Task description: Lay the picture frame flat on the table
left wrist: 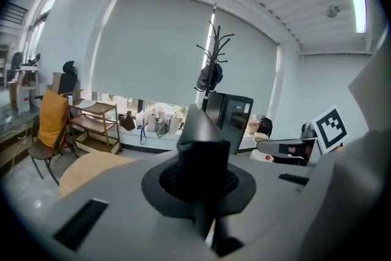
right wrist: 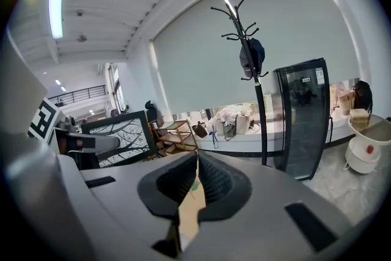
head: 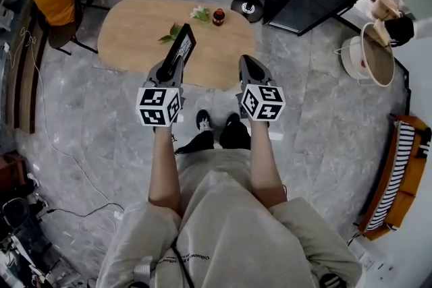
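A: What has the left gripper (head: 174,67) got?
B: It is clamped on the picture frame (head: 185,45) — frame upright, over the near edge of the table (head: 135,30).
A: And the right gripper (head: 244,64)?
B: Jaws pressed together, nothing between them — just right of the frame.

From the head we look steeply down onto the table (head: 135,34). Our gripper cameras face level, close over their jaws, both catching the coat stand (left wrist: 210,73).
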A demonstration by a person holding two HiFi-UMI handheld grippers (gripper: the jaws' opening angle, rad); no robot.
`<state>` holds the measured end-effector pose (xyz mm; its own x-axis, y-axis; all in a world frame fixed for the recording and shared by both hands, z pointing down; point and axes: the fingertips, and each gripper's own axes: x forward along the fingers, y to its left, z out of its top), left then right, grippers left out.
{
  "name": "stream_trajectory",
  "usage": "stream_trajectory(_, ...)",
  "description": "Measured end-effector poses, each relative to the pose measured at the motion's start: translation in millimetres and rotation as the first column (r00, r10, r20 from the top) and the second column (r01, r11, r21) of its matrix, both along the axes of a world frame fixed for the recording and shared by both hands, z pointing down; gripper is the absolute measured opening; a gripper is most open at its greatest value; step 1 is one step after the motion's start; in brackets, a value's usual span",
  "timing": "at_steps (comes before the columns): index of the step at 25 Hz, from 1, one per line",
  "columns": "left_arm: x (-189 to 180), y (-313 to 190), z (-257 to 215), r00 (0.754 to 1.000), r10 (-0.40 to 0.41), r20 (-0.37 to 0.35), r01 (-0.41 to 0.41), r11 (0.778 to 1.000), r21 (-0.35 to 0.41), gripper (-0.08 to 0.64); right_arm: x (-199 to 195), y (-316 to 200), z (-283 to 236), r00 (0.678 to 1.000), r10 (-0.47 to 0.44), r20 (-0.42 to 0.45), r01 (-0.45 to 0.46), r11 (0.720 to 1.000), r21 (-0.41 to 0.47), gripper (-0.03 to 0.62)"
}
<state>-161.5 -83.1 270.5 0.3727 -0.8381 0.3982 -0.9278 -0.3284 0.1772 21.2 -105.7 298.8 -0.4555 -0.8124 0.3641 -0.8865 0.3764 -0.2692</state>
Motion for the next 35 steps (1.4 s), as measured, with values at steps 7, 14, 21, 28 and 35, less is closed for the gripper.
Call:
stream_trajectory(7, -5, -31, 22, 0.999, -0.036, -0.004, 0.036, 0.999, -0.026, 0.028, -4, -28, 30, 0.996, -0.073, -0.041, 0.071, 0.996, -0.054, 0.037)
stream_trajectory(14, -10, -73, 37, 1.000, -0.030, 0.010, 0.030, 0.998, -0.059, 0.028, -13, -65, 70, 0.978, -0.193, -0.079, 0.183, 0.975, -0.126, 0.037)
stream_trajectory(21, 20, -93, 57, 0.998, 0.063, -0.029, -0.066, 0.991, -0.114, 0.028, -15, -96, 75, 0.965, -0.261, -0.004, 0.258, 0.958, -0.123, 0.037)
stream_trajectory(28, 48, -103, 69, 0.941, 0.329, -0.080, -0.338, 0.926, -0.168, 0.028, -54, -94, 58, 0.800, -0.587, 0.128, 0.598, 0.798, -0.079, 0.037)
stream_trajectory(35, 71, -103, 94, 0.887, 0.446, -0.119, -0.462, 0.861, -0.212, 0.028, -63, -117, 65, 0.796, -0.602, 0.059, 0.605, 0.792, -0.084, 0.040)
